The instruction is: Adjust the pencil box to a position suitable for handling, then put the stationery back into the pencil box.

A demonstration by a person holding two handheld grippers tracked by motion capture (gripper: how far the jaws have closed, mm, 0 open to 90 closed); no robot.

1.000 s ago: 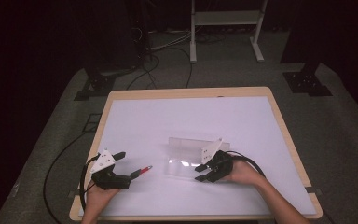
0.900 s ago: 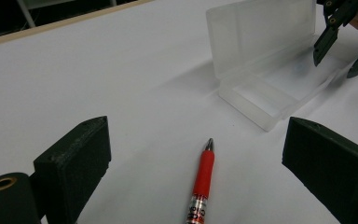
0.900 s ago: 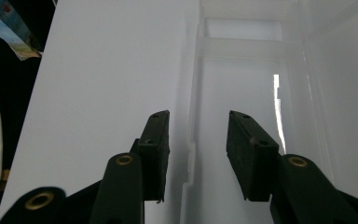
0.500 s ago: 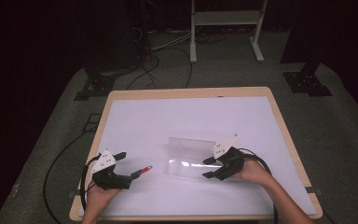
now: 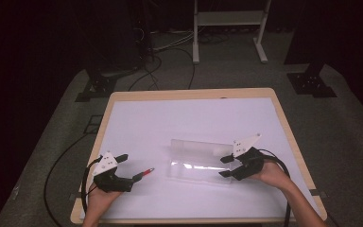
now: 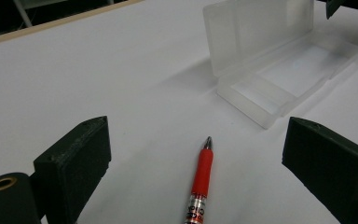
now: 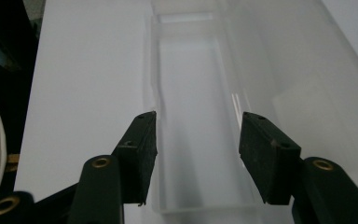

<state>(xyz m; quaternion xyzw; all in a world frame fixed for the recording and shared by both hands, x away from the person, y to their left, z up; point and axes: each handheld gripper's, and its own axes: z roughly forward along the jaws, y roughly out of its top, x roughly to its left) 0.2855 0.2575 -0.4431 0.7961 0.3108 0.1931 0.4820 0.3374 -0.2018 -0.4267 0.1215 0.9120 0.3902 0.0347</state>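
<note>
White table (image 5: 170,118), bare. Clear plastic case (image 5: 196,161), lid raised, tray just ahead of the right gripper (image 5: 226,166); jaws have just been opening, now spread either side of the tray end, pads off it. Risk: light case skids or lid drops if clipped on withdrawal. Red pen (image 6: 200,179) flat between left gripper (image 5: 128,168) jaws, wide open, untouched. Risk: pen rolls under a one-sided close.

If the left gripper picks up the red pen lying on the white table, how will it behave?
The red pen looks stiff and probably light. Its round barrel may roll if nudged, and the smooth surface might slip between the open left gripper.
</note>
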